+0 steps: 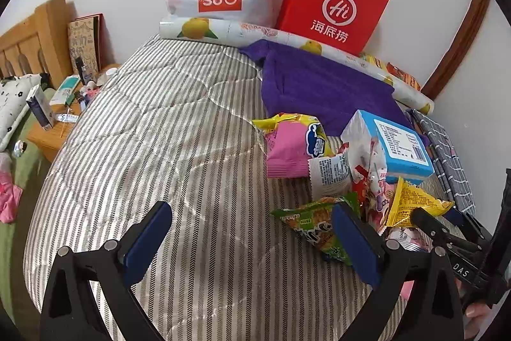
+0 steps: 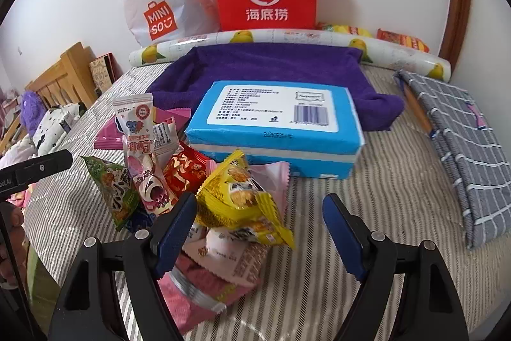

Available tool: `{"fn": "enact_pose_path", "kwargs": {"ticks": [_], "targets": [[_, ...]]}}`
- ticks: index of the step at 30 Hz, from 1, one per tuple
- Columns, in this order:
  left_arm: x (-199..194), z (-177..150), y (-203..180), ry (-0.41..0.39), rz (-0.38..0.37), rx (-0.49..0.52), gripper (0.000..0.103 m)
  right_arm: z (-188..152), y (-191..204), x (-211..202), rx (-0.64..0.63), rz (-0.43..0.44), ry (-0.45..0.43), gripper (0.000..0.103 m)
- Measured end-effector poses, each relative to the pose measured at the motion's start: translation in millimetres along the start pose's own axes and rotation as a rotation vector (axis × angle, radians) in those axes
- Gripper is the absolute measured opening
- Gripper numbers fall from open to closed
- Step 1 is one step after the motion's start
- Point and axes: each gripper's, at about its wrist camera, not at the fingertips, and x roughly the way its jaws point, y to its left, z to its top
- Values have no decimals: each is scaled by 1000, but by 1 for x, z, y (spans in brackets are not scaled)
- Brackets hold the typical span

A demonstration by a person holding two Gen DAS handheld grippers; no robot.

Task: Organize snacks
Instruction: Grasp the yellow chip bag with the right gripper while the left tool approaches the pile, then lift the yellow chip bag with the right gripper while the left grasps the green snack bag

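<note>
The right gripper (image 2: pixel 260 232) stands open above the snack pile, its left pad beside the yellow snack packet (image 2: pixel 246 206), gripping nothing. The left gripper (image 1: pixel 252 245) gapes wide over the striped quilt (image 1: pixel 159 133), its right pad by the green snack packet (image 1: pixel 314 222).

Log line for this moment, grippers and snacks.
left gripper: open, empty | right gripper: open, yellow snack packet between jaws, ungripped | snack pile: unsorted on bed
</note>
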Motion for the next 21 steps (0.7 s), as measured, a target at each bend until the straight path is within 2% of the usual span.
{"fn": "enact_pose_path", "kwargs": {"ticks": [6, 8, 9, 10, 21], "targets": [[8, 0, -1, 17, 2, 3, 100, 1, 5, 15, -24, 29, 24, 81], [9, -1, -1, 21, 0, 3, 100, 1, 6, 17, -31, 41, 33, 74], [9, -1, -1, 23, 0, 4, 100, 1, 7, 19, -34, 58, 44, 65], [10, -1, -2, 24, 2, 5, 100, 0, 7, 19, -35, 69, 51, 61], [9, -4, -12, 21, -20, 18, 100, 1, 5, 0, -41, 70, -8, 59]]}}
